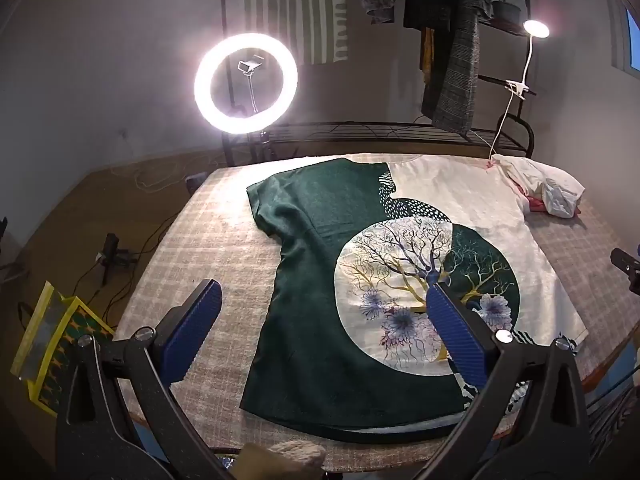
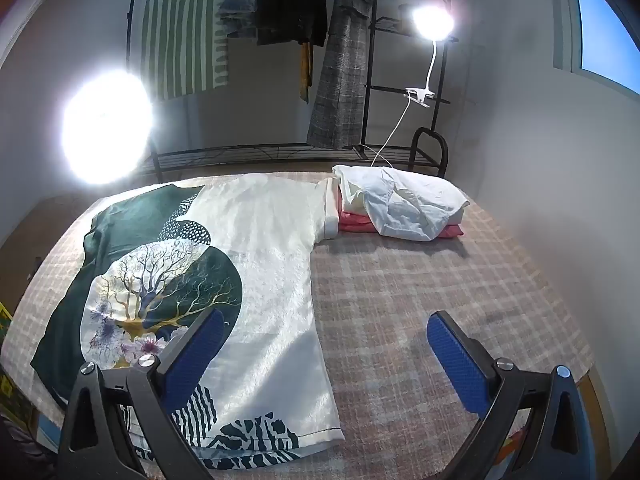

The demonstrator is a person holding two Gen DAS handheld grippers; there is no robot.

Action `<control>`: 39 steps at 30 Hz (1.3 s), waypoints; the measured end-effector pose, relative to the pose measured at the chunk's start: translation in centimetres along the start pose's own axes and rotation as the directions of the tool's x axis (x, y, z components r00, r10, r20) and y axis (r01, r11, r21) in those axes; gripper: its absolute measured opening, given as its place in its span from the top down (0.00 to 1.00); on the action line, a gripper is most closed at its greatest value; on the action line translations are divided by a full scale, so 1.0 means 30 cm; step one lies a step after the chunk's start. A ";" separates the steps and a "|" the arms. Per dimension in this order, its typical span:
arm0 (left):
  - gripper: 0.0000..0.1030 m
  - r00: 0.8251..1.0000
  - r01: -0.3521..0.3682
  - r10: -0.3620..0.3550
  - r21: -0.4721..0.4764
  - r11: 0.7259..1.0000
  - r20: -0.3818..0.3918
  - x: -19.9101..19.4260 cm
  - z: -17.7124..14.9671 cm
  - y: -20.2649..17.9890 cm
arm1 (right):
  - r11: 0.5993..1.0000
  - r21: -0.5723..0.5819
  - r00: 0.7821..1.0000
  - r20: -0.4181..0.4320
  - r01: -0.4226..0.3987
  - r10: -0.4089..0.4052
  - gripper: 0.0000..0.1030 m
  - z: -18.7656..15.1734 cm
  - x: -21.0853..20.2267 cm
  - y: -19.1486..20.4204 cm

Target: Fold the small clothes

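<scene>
One garment in play: a green-and-white short-sleeved shirt with a tree print in a circle [image 1: 360, 264] [image 2: 224, 264], spread flat on the bench covered in a pale plaid cloth [image 1: 208, 216] [image 2: 420, 300]. The left gripper [image 1: 324, 312] hovers over the hem end, blue-padded fingers [image 1: 200, 320] spread wide, nothing between them. The right gripper [image 2: 326, 344] hangs above the shirt's white edge and the bare plaid, fingers [image 2: 452, 356] wide apart too, empty. At the far corner, one small pile of white and pink folded clothes [image 1: 540, 188] [image 2: 400, 208]; how many pieces, hard to count. Two lights: a ring light [image 1: 246, 84] and a clip-on lamp [image 1: 536, 30], the ring a glare blob in the right view. The shirt's near hem is partly hidden behind the fingers.
</scene>
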State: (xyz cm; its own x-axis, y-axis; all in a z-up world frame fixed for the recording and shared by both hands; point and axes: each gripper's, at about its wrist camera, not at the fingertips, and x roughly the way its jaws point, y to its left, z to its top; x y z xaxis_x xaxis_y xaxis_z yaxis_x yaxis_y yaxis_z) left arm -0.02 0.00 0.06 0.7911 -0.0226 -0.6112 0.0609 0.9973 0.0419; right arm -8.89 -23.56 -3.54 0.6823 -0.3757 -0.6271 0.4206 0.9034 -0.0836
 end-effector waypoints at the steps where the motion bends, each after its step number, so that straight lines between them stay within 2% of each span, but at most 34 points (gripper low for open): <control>1: 0.00 1.000 0.002 -0.002 0.003 1.000 0.005 -0.002 0.000 -0.002 | 1.000 -0.007 1.000 0.014 0.007 -0.007 0.00 -0.001 -0.002 0.003; 11: 0.00 0.998 -0.046 0.047 -0.042 0.998 0.031 -0.011 0.007 0.031 | 1.000 -0.010 1.000 0.013 0.009 -0.009 0.00 0.002 -0.002 0.018; 39: 0.00 0.997 -0.054 0.055 -0.028 0.998 0.055 -0.028 0.014 0.019 | 1.000 -0.008 1.000 0.012 0.009 -0.009 0.00 0.002 0.003 0.019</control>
State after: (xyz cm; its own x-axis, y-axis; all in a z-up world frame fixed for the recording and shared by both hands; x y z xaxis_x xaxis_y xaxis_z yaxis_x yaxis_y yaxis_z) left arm -0.39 0.57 0.95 0.8257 0.0289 -0.5634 0.0010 0.9986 0.0526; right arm -8.57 -23.09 -3.60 0.6855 -0.3864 -0.6171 0.4219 0.9016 -0.0957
